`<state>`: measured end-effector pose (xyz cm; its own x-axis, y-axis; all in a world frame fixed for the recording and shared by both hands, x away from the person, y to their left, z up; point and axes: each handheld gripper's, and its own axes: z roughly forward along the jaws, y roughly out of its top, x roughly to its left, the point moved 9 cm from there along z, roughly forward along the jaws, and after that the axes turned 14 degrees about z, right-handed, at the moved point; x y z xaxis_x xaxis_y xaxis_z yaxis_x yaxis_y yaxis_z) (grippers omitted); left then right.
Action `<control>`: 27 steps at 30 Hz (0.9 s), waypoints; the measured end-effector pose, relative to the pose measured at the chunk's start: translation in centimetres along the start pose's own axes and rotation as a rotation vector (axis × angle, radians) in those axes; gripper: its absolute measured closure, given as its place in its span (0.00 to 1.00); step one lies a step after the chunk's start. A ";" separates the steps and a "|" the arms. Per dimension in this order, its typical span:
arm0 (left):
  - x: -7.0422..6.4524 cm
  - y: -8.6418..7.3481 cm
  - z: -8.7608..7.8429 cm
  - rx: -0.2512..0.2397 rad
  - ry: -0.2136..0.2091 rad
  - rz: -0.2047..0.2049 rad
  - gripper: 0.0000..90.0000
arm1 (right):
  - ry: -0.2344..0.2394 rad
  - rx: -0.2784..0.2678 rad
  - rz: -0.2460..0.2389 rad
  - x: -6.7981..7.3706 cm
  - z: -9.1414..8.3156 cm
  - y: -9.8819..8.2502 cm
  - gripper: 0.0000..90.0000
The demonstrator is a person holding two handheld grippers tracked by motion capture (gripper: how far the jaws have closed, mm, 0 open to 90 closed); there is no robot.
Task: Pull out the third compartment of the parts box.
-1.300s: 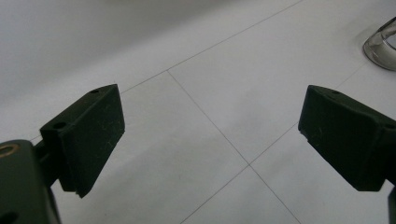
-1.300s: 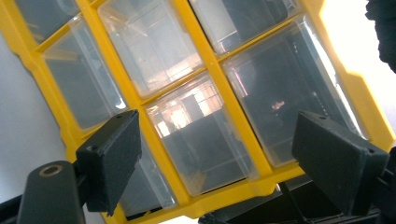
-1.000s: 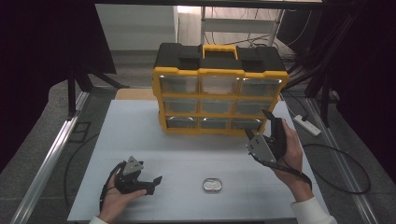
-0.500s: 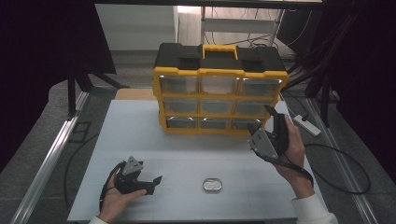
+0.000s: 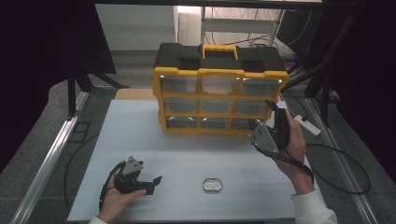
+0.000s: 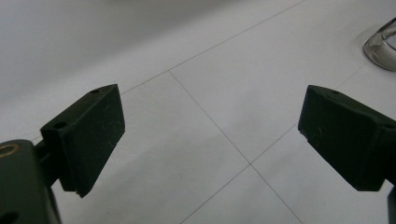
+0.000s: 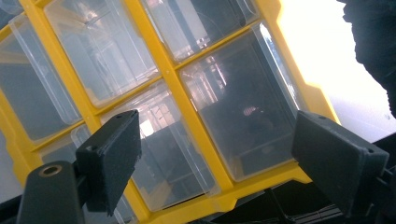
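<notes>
The drawer cabinet (image 5: 219, 91) stands at the far edge of the tabletop (image 5: 140, 140), its clear drawers facing the person, and the right gripper (image 5: 267, 122), jaws spread wide and empty, is raised just before the cabinet's lower right drawer (image 5: 245, 124), which lies straight ahead of it and far nearer to this hand than to the other. The left gripper (image 5: 152, 183), likewise spread and empty, rests low near the front left corner, with a small metal tin (image 5: 212, 185) beside it toward the front edge. Through the glare on the drawer fronts their contents cannot be made out.
</notes>
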<state>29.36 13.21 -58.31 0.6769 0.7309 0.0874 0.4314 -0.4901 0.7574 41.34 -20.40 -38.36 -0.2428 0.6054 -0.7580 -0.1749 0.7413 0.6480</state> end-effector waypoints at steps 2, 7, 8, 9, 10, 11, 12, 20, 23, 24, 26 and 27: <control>0.0 0.0 0.0 0.000 0.000 0.000 0.09 | -0.004 -0.002 0.000 -0.1 0.1 0.1 0.18; 0.0 0.0 0.0 0.000 0.000 0.000 0.09 | -0.015 -0.008 -0.011 -0.4 0.3 0.4 0.18; 0.0 0.0 0.0 -0.001 0.001 0.000 0.09 | -0.015 -0.006 -0.015 -0.4 0.3 0.4 0.18; 0.0 0.0 0.0 -0.001 0.000 0.001 0.09 | -0.018 -0.007 -0.018 -0.5 0.4 0.4 0.18; 0.0 0.0 0.0 -0.001 0.000 0.001 0.09 | -0.019 -0.006 -0.019 -0.6 0.4 0.5 0.18; 0.0 0.0 0.0 -0.002 0.001 0.000 0.09 | -0.023 -0.007 -0.019 -0.7 0.5 0.5 0.18; 0.0 0.0 0.0 -0.002 0.001 0.000 0.09 | -0.025 -0.007 -0.015 -0.7 0.5 0.5 0.18; 0.1 0.0 0.0 0.000 0.006 0.002 0.09 | -0.027 0.001 -0.012 -1.1 1.0 0.4 0.18; 0.1 0.0 0.0 -0.001 0.006 0.003 0.09 | -0.031 0.000 -0.015 -1.2 1.3 0.5 0.18; 0.1 0.0 0.0 -0.001 0.005 0.003 0.09 | -0.031 0.003 -0.016 -1.2 1.3 0.5 0.18; 0.1 0.0 0.0 -0.001 0.005 0.003 0.09 | -0.035 0.002 -0.019 -1.3 1.4 0.5 0.18; 0.1 0.0 0.0 -0.001 0.006 0.003 0.09 | -0.036 0.003 -0.019 -1.3 1.4 0.5 0.18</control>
<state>29.36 13.29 -58.31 0.6747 0.7321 0.0935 0.4288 -0.4919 0.7578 42.94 -20.37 -37.12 -0.2049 0.6010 -0.7725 -0.1765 0.7537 0.6331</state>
